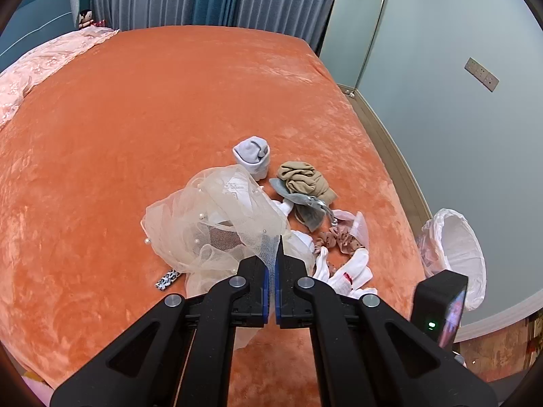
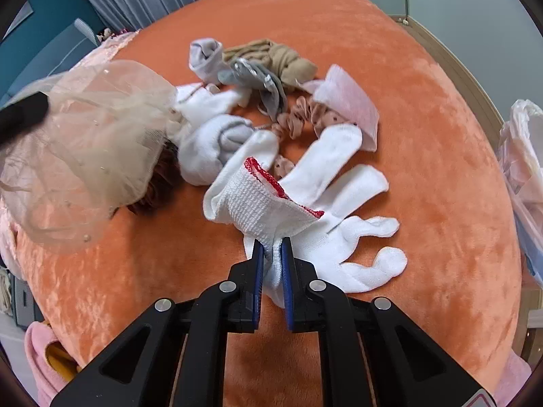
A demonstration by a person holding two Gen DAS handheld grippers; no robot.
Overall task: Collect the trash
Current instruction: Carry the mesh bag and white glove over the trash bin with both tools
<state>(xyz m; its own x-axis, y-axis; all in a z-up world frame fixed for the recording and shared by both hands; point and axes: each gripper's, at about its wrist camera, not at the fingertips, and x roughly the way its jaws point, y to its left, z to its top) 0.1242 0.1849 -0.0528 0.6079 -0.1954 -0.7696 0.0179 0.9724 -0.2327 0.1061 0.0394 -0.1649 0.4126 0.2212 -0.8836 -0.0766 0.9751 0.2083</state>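
Note:
My left gripper (image 1: 274,257) is shut on the edge of a cream tulle veil (image 1: 217,224) with pearls, lifted off the orange bed (image 1: 135,118); the veil also shows in the right wrist view (image 2: 91,142). My right gripper (image 2: 272,254) is shut on the cuff of a white knit glove (image 2: 271,203) with red trim, its fingers spread on the bed (image 2: 424,118). A pile lies beyond: a rolled grey-white sock (image 1: 253,156), beige stockings (image 1: 302,179), a grey sock (image 1: 305,207), a pink scrunchie (image 2: 305,118), white socks (image 2: 217,149).
A white bin with a plastic liner (image 1: 454,254) stands on the floor right of the bed, also at the right edge of the right wrist view (image 2: 522,169). A pink quilt (image 1: 40,64) lies at the bed's far left. A leopard-print strip (image 1: 167,278) lies under the veil.

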